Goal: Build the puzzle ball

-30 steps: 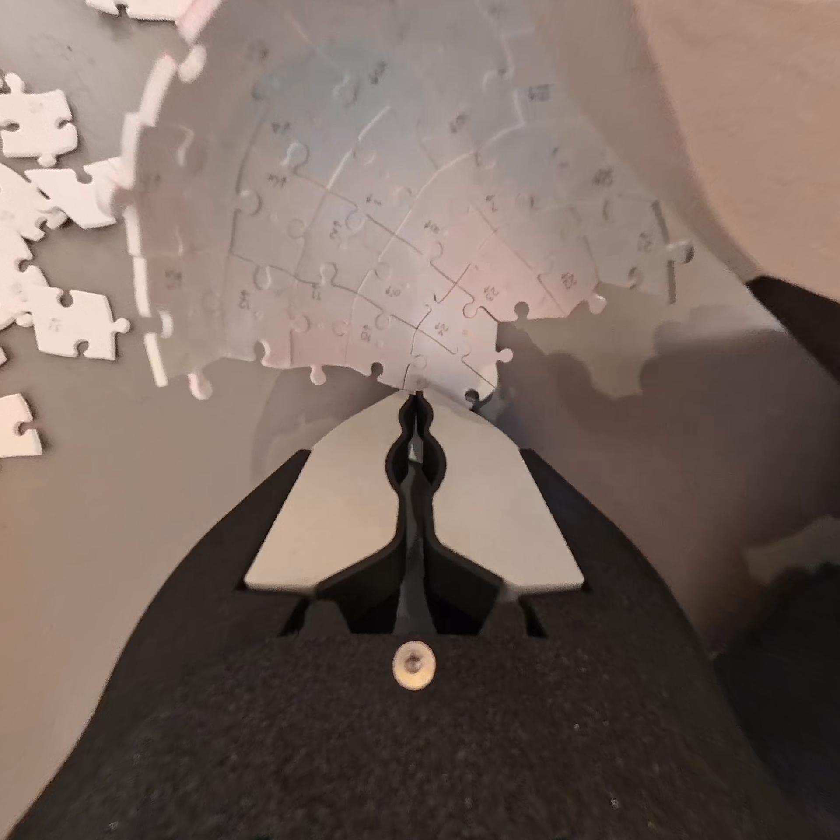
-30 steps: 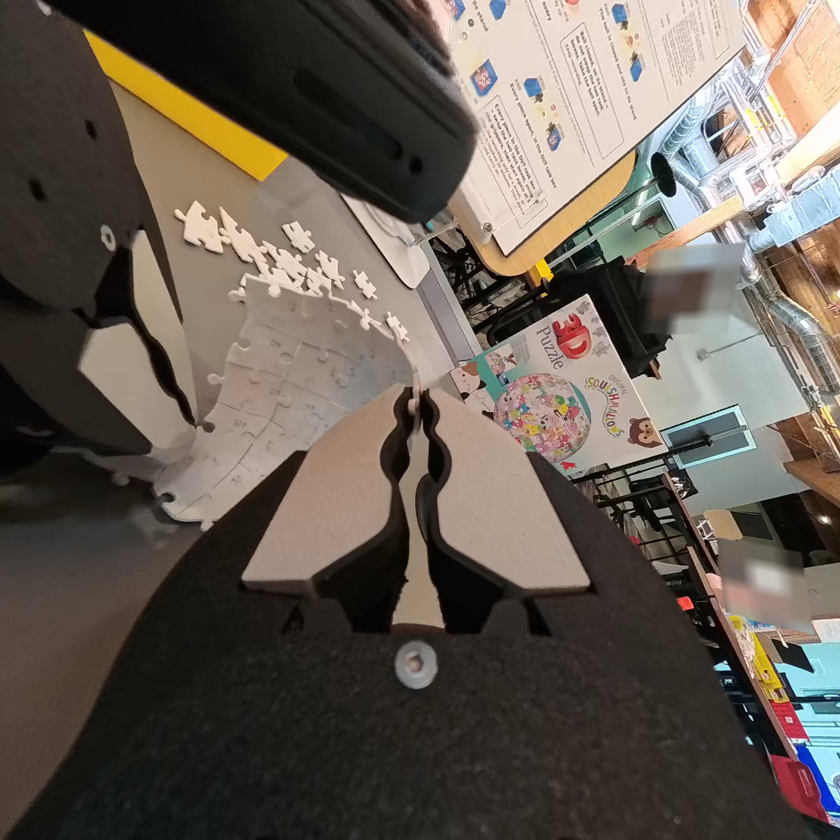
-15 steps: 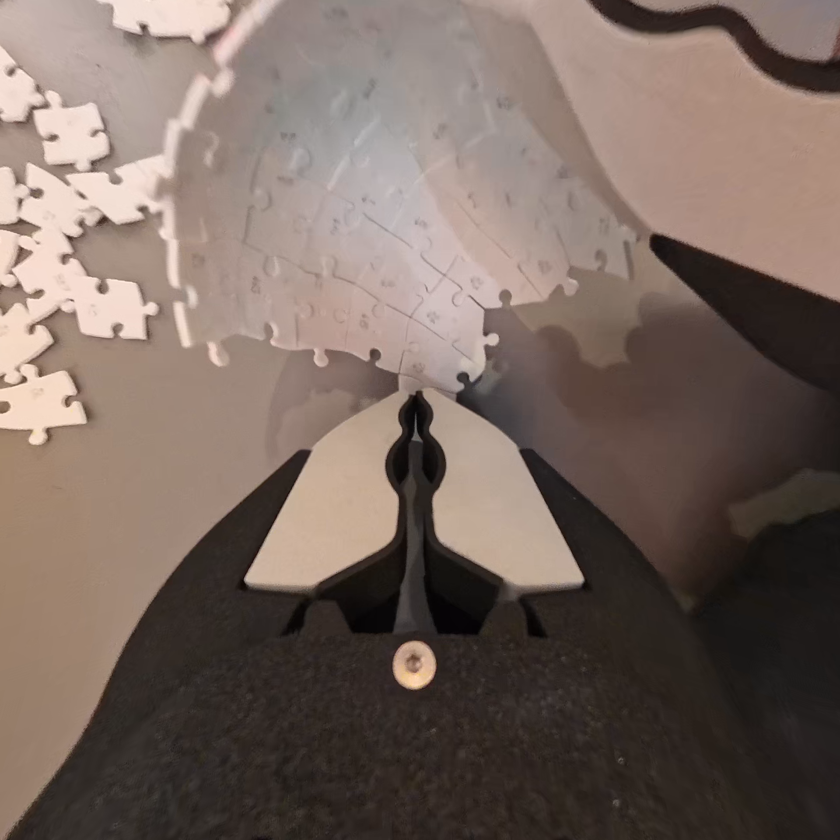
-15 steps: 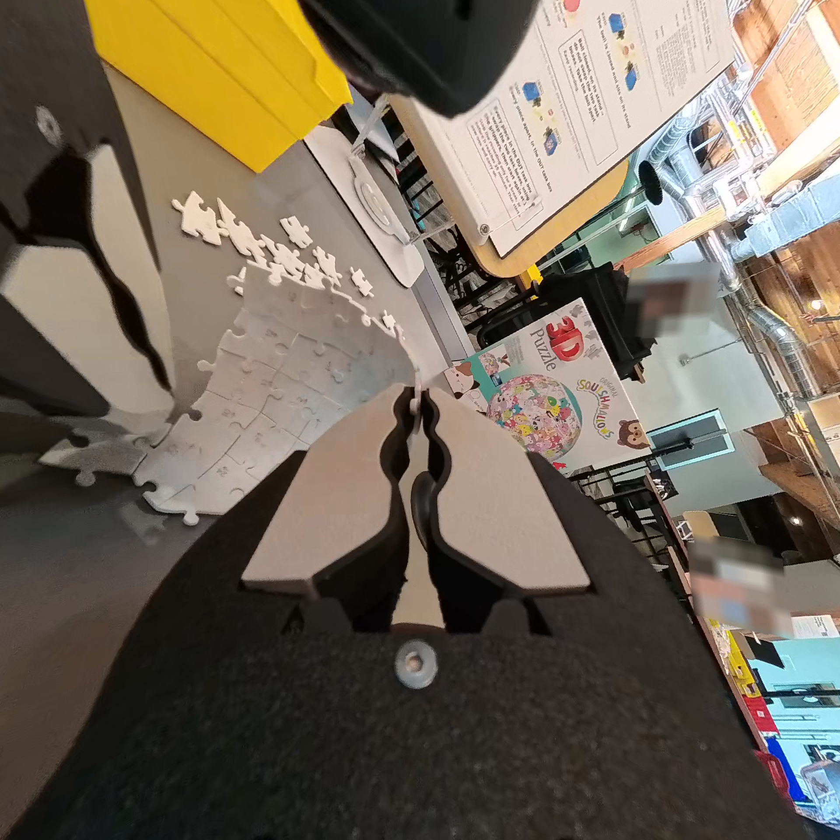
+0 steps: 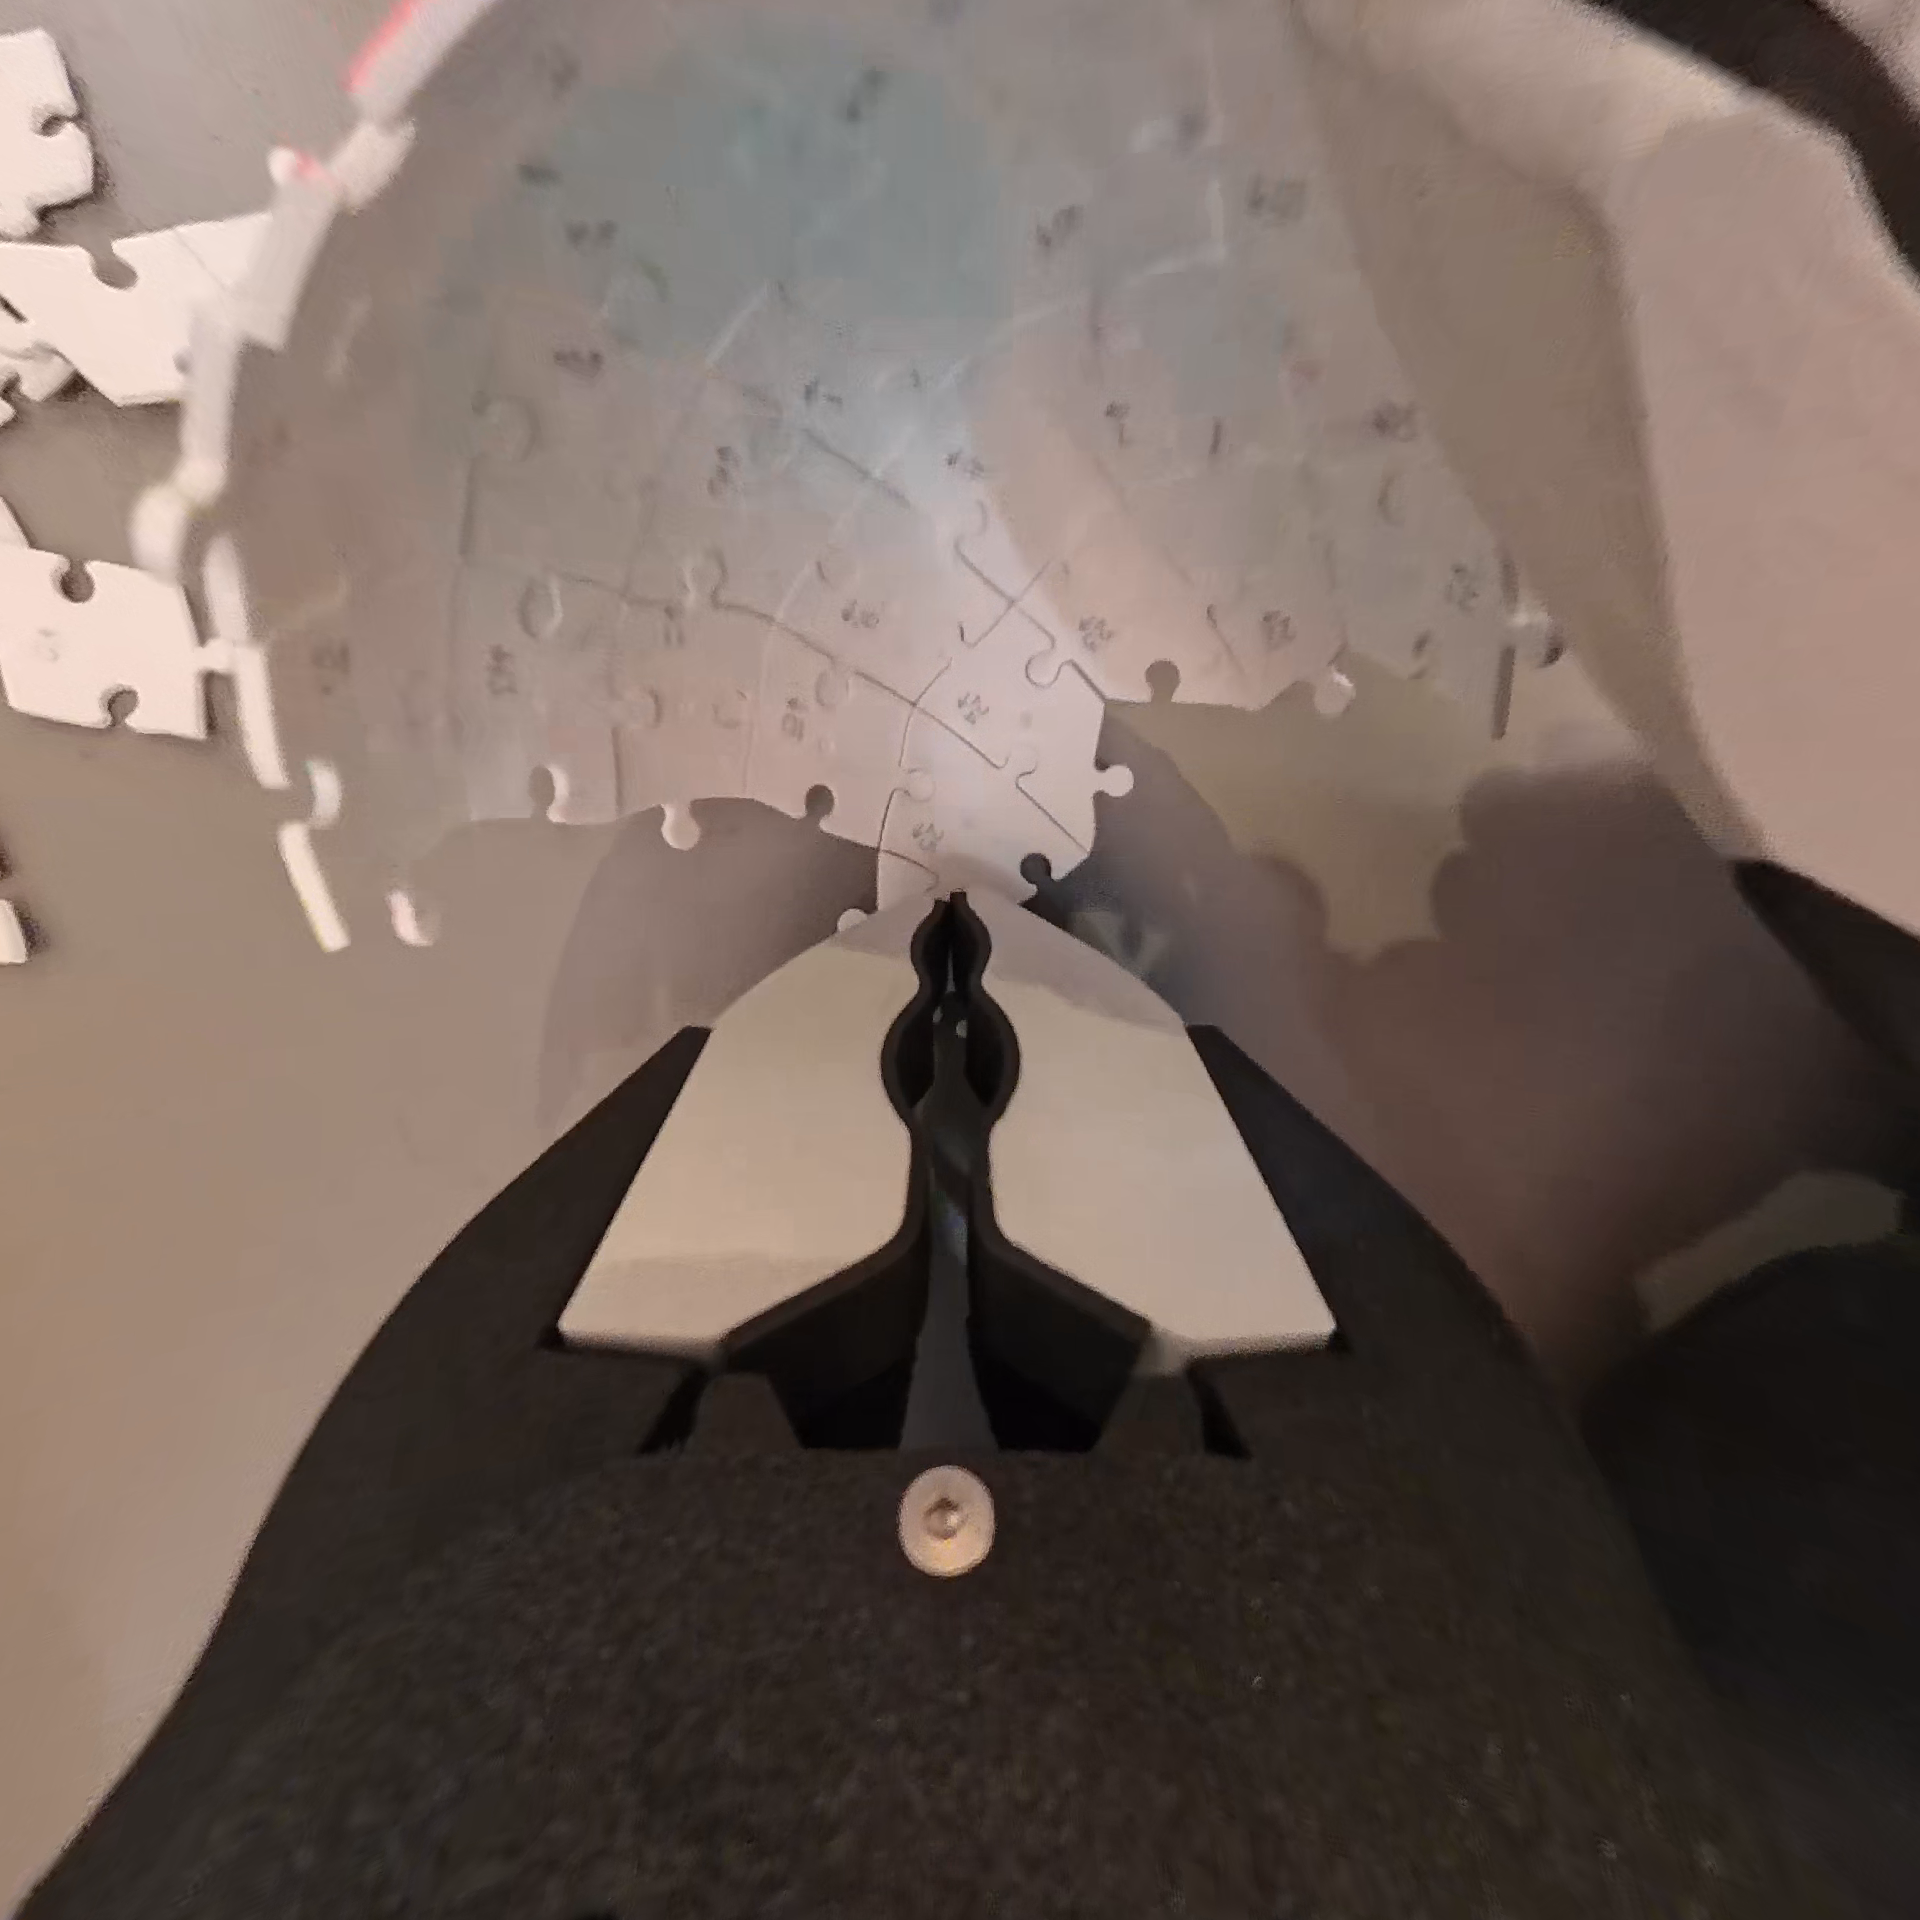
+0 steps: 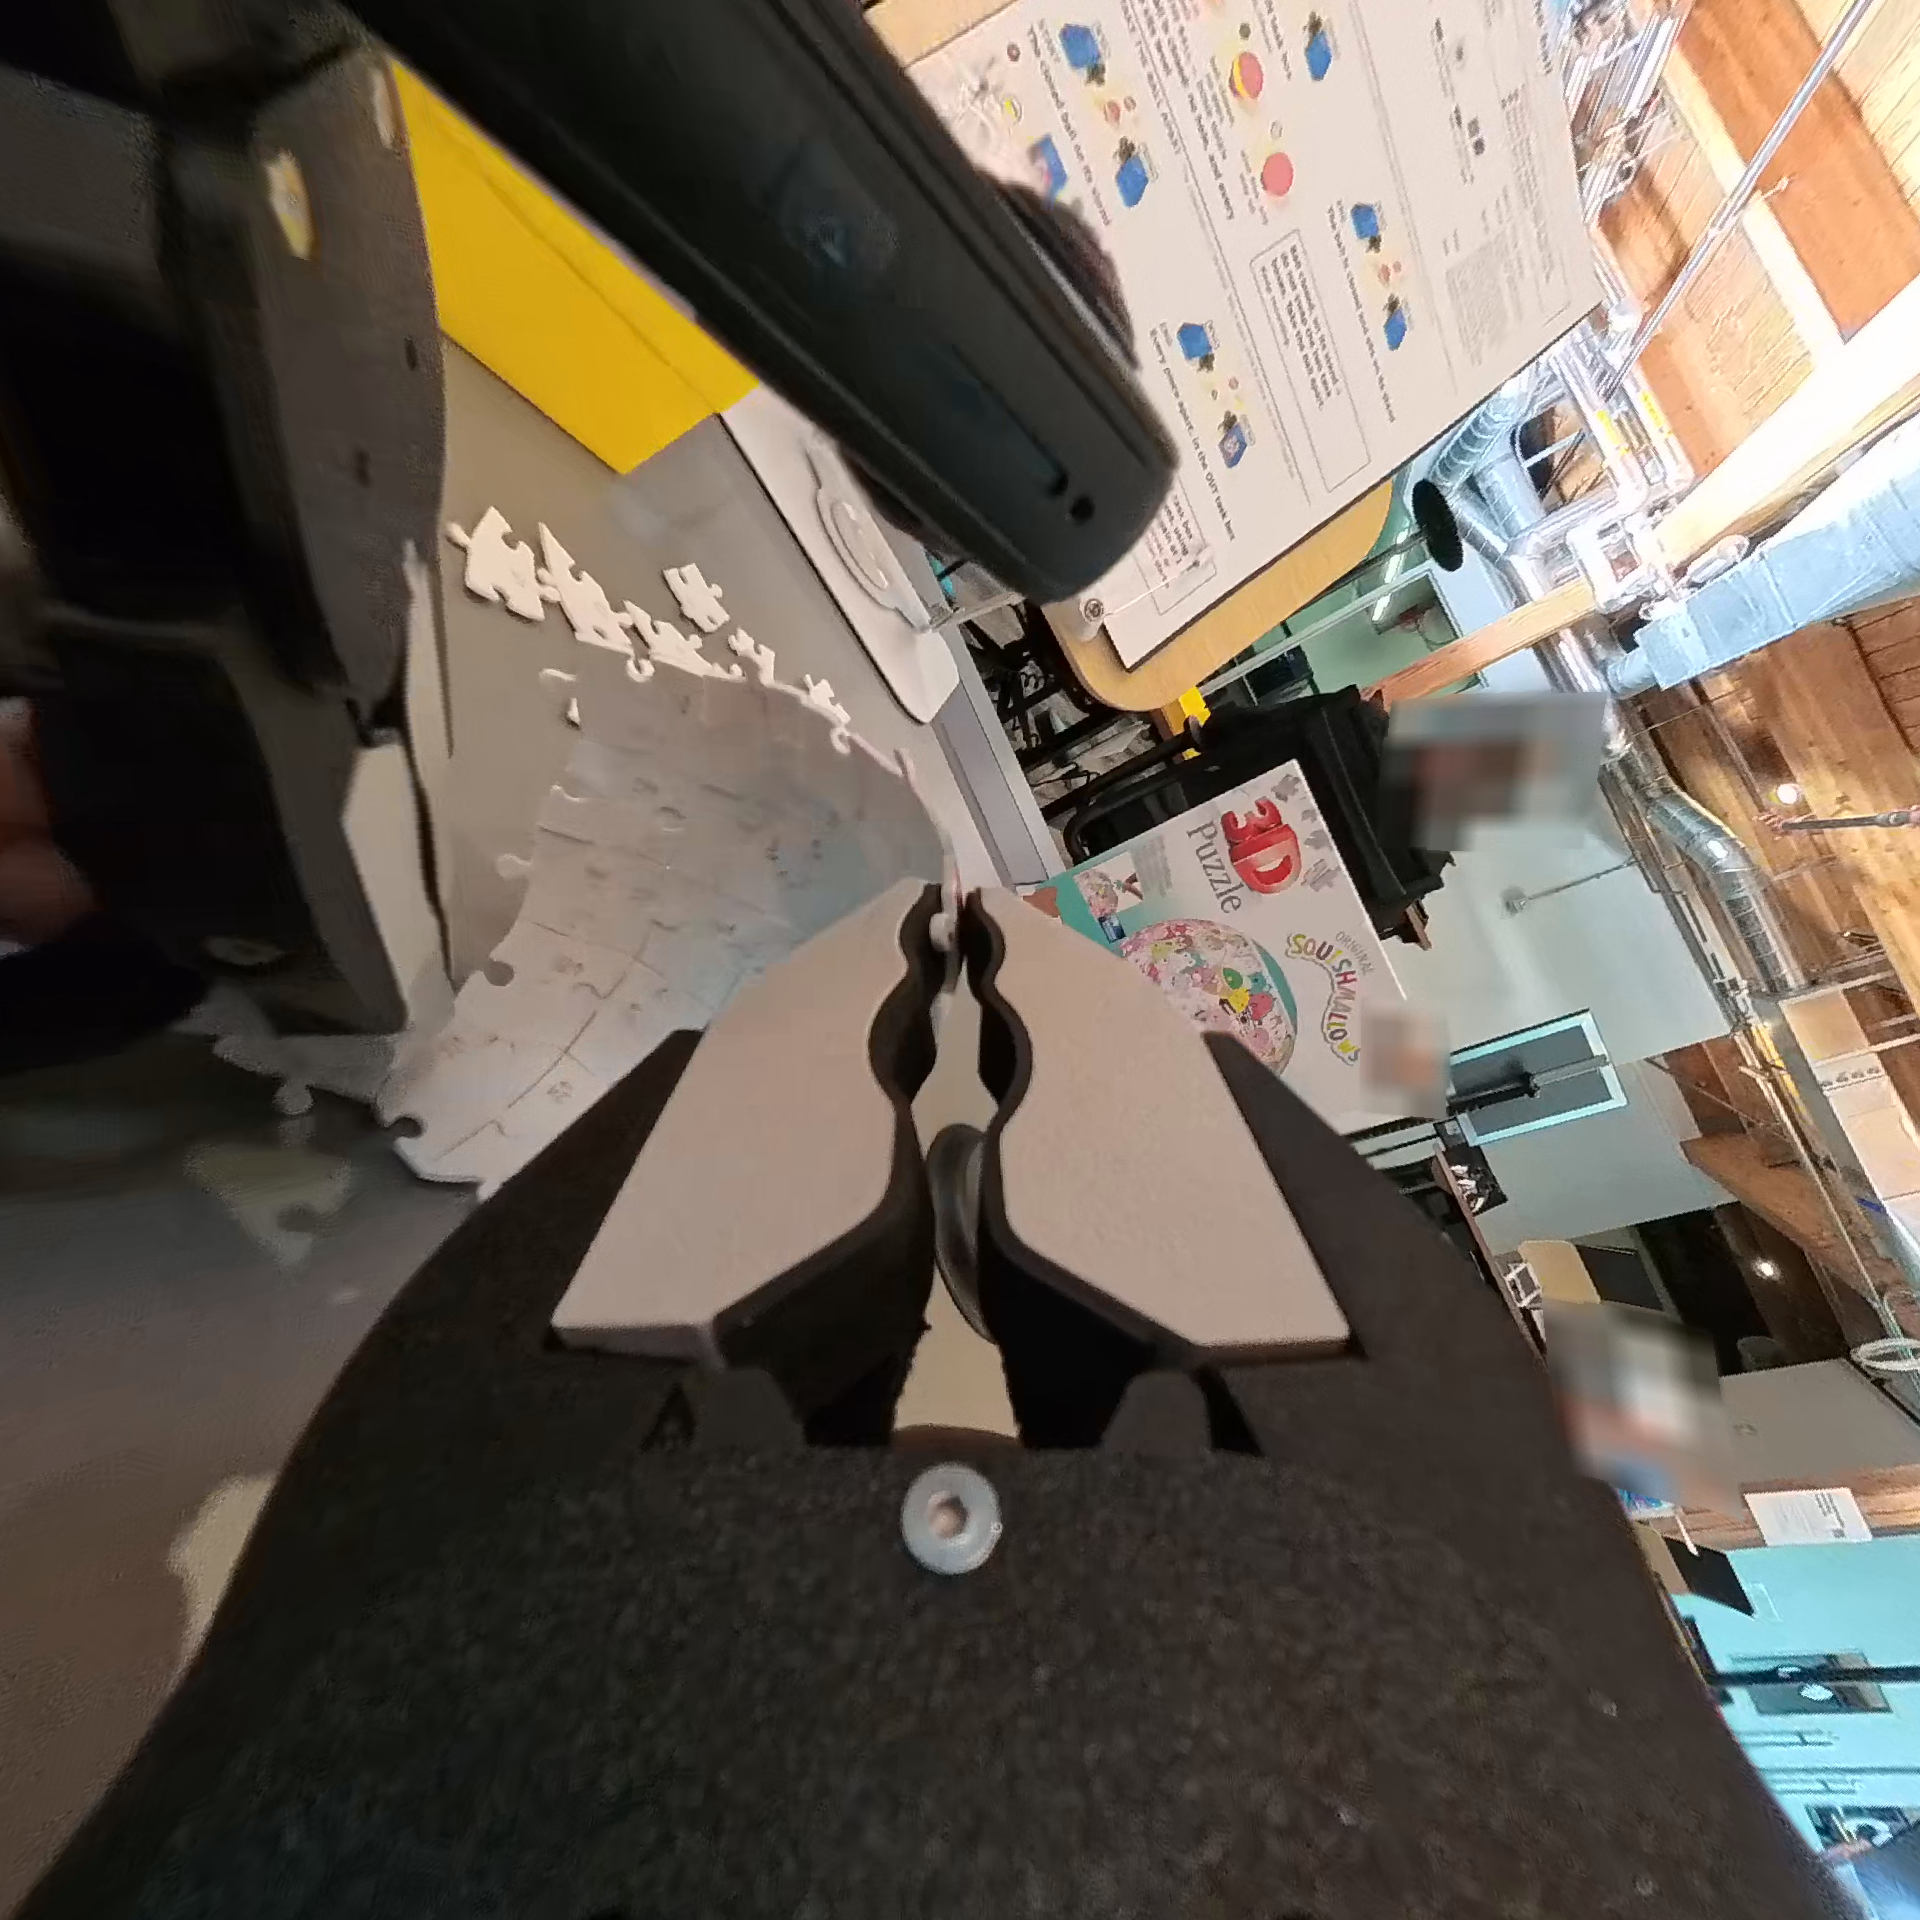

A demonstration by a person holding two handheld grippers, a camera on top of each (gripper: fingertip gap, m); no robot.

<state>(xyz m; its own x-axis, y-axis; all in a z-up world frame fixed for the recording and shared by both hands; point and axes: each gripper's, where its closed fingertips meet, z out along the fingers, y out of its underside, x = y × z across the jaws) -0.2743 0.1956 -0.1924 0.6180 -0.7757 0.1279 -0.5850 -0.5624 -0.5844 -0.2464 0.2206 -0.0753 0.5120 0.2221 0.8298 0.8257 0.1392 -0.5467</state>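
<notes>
The part-built puzzle ball (image 5: 790,499) is a curved white shell of joined pieces, its hollow inside facing me. My left gripper (image 5: 954,902) is shut on the shell's lower edge. In the right wrist view the shell (image 6: 665,914) curves up from the grey table, and my right gripper (image 6: 948,914) is shut on its upper rim. The left gripper's body (image 6: 281,540) shows large at the left of that view. Loose white pieces lie on the table at the left (image 5: 94,644) and beyond the shell (image 6: 592,603).
The grey table (image 5: 208,1143) carries everything. A yellow box (image 6: 561,312) and a white flat pad (image 6: 883,582) sit at the table's far side. A puzzle box with a colourful ball picture (image 6: 1226,935) stands past the table edge. A black camera body (image 6: 831,239) crosses overhead. The gap from one gripper's tips to the other's is roughly 12 centimeters.
The shell has come closer and larger in the left wrist view, now blurred by motion. The left gripper's body has shifted in the right wrist view. Both grippers stay shut on the shell.
</notes>
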